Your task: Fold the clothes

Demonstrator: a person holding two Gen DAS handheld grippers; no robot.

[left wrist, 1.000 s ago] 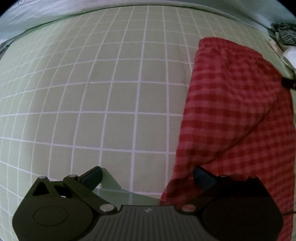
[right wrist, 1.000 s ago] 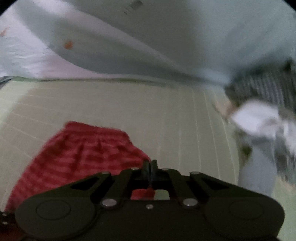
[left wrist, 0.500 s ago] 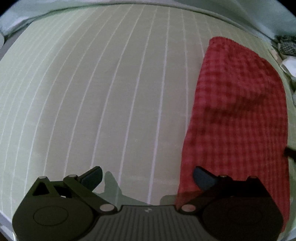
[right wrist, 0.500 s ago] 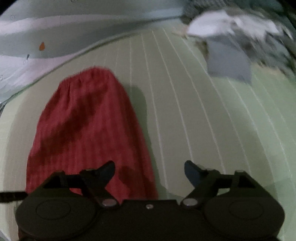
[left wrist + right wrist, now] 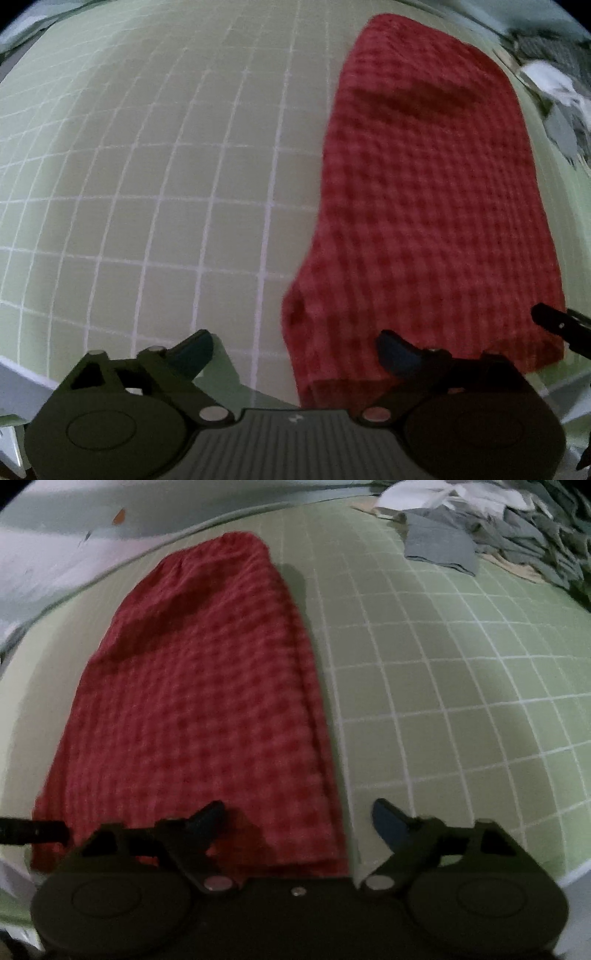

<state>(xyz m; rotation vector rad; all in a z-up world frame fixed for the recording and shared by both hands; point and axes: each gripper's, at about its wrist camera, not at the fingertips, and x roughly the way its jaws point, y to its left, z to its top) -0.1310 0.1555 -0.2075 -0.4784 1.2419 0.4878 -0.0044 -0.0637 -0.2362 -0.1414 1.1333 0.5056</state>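
A red checked garment [image 5: 428, 206], of soft woven cloth with a small gingham pattern, is seen lying flat as a long folded strip on the surface [image 5: 147, 184], which is covered by a pale green mat ruled with a white grid. The far end of the garment [image 5: 199, 686] is rounded and slightly gathered, with a shallow crease near it; layered edges are visible at the near end. The left tongs [image 5: 295, 345] are spread wide, nothing held, the right fingertip over the garment's near left corner and the left fingertip over bare mat. The right tongs [image 5: 297, 818] are likewise spread and hold nothing, straddling the garment's near right corner. A heap of crumpled grey and white clothes [image 5: 491, 524] is seen at the far right of the mat, well apart from the garment. Pale sheeting [image 5: 55, 554] is seen beyond the mat's far edge.
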